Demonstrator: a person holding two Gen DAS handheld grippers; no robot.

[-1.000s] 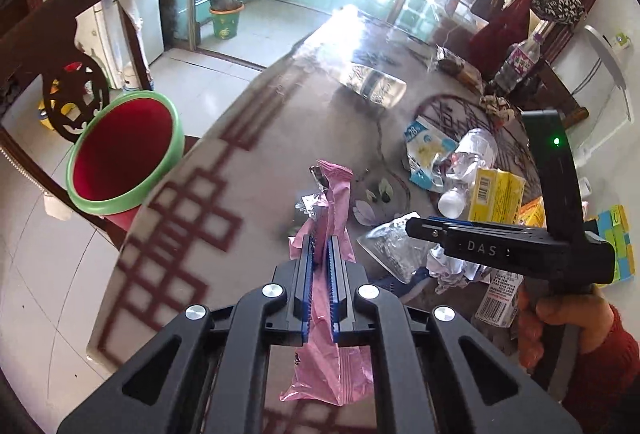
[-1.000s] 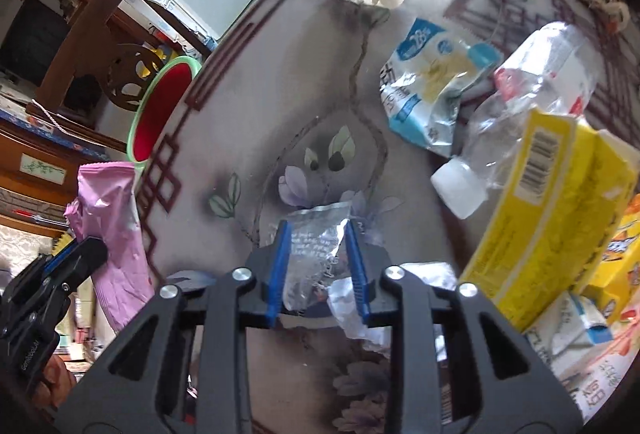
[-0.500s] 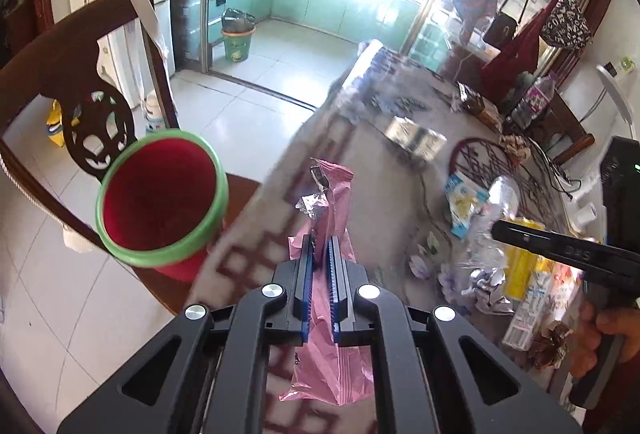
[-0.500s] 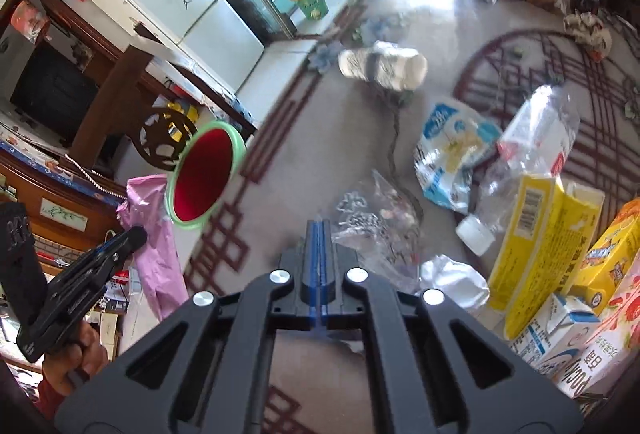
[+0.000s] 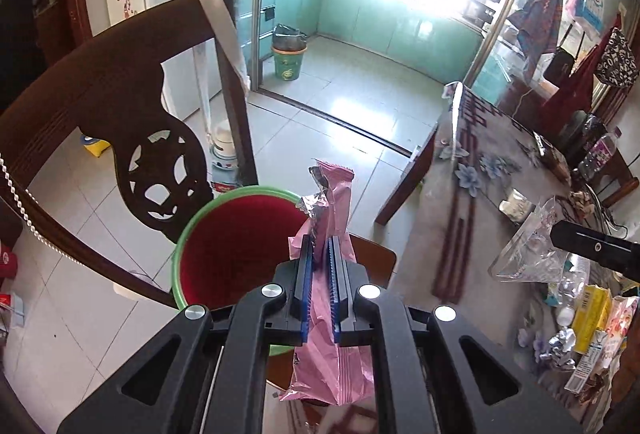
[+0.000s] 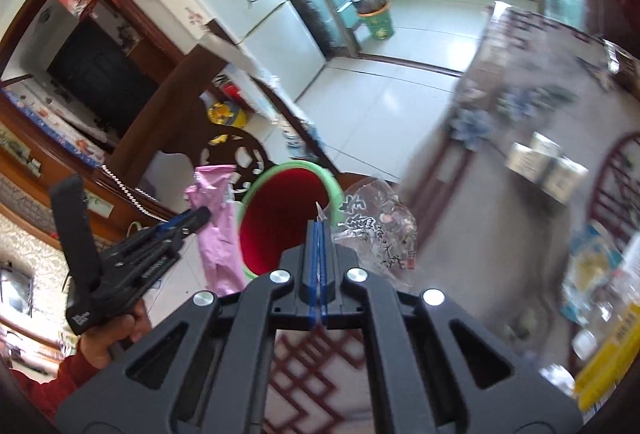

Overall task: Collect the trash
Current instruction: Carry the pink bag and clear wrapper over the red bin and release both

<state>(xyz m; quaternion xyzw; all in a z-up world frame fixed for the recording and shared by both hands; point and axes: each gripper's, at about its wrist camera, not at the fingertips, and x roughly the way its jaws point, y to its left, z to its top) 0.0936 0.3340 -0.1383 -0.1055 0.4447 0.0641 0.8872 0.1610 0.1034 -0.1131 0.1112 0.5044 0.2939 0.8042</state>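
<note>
My left gripper (image 5: 320,246) is shut on a pink snack wrapper (image 5: 334,194), which hangs just over the near rim of a red bin with a green rim (image 5: 224,254). My right gripper (image 6: 319,230) is shut on the edge of a clear printed plastic bag (image 6: 376,230), held in the air beside the bin (image 6: 280,218), over the table's edge. In the right wrist view the left gripper (image 6: 200,214) and pink wrapper (image 6: 218,234) are left of the bin. The left wrist view shows the right gripper (image 5: 558,232) with the clear bag (image 5: 528,250) at far right.
A dark wooden chair (image 5: 120,82) stands close behind the bin. The patterned table (image 5: 472,234) lies to the right, with a yellow carton (image 5: 590,314), a lying paper cup (image 6: 548,166) and other litter. A green bin (image 5: 288,62) sits in the kitchen doorway.
Both grippers swung left from the table toward the red bin. The right gripper shut on the clear bag and lifted it off the table. The left kept hold of the pink wrapper.
</note>
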